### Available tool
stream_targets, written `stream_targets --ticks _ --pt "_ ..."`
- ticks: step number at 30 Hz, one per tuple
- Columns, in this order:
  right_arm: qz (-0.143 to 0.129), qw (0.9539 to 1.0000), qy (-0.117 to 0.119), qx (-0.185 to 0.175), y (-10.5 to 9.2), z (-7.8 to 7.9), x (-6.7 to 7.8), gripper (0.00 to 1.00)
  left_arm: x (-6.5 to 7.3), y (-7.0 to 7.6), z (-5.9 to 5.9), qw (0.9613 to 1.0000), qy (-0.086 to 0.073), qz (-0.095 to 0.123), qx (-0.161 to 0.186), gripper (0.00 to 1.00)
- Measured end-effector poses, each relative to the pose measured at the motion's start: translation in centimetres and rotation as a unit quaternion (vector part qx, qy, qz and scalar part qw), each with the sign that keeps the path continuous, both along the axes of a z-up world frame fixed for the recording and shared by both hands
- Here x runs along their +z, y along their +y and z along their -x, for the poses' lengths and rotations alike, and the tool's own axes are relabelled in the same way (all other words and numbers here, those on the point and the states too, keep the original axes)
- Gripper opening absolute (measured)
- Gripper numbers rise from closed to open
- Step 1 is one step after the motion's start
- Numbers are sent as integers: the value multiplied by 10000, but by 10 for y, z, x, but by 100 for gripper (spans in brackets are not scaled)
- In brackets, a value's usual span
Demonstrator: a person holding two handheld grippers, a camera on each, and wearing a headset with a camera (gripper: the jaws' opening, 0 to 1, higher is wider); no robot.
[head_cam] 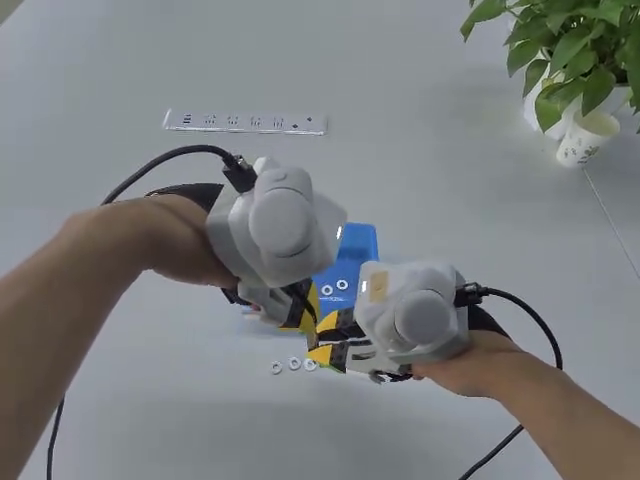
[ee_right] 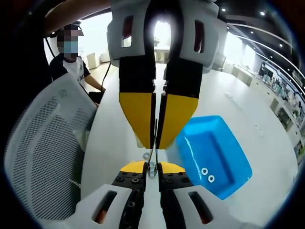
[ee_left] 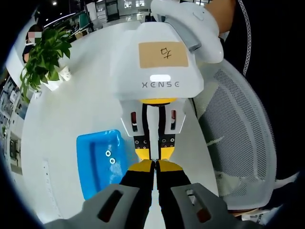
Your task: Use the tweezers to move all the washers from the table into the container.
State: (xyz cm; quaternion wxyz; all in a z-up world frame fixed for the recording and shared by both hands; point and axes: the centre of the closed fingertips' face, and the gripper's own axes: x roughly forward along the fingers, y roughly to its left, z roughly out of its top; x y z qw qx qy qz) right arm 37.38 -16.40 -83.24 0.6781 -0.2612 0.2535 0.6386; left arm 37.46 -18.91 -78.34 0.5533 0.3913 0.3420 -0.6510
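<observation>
The left gripper (head_cam: pixel 305 318) points down and toward the person; the right gripper (head_cam: pixel 325 355) points across to meet it, tip to tip, just above the table (head_cam: pixel 420 130). In the right gripper view, the right gripper (ee_right: pixel 151 168) has its yellow tips drawn together on the thin metal tweezers (ee_right: pixel 152 160); the strip runs up into the seam of the left gripper's jaws, which are likewise pressed together on it. In the left gripper view, the left gripper (ee_left: pixel 155 164) shows no gap between its tips.

The blue container (head_cam: pixel 358 245) sits on the table just behind the two grippers; two washers (head_cam: pixel 335 289) lie inside it. Three loose washers (head_cam: pixel 294 364) lie in a short row on the table, just beside the right gripper's tips and outside the container.

A white power strip (head_cam: pixel 245 122) lies well apart, farther back; a potted plant (head_cam: pixel 560 60) stands at the far right.
</observation>
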Motion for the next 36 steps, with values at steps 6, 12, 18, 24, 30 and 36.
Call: stream_targets --ticks 6,12,18,24,30,36 --pt "13 10000 10 12 1 2 -5 11 -4 2 2 10000 -14 -8 34 5" --pt "27 10000 43 23 2 4 -10 11 -9 3 4 10000 -28 -17 62 5" --pt "26 10000 57 30 3 4 -13 11 -13 4 4 9999 -58 -40 81 5" --pt "7 10000 72 34 5 3 -15 11 -14 6 4 9999 -73 -63 97 5" --pt "7 10000 88 43 6 3 -16 11 -16 7 4 9999 -80 -63 122 5" --pt "7 9999 93 41 6 3 -17 11 -15 6 4 9999 -77 -41 136 5"
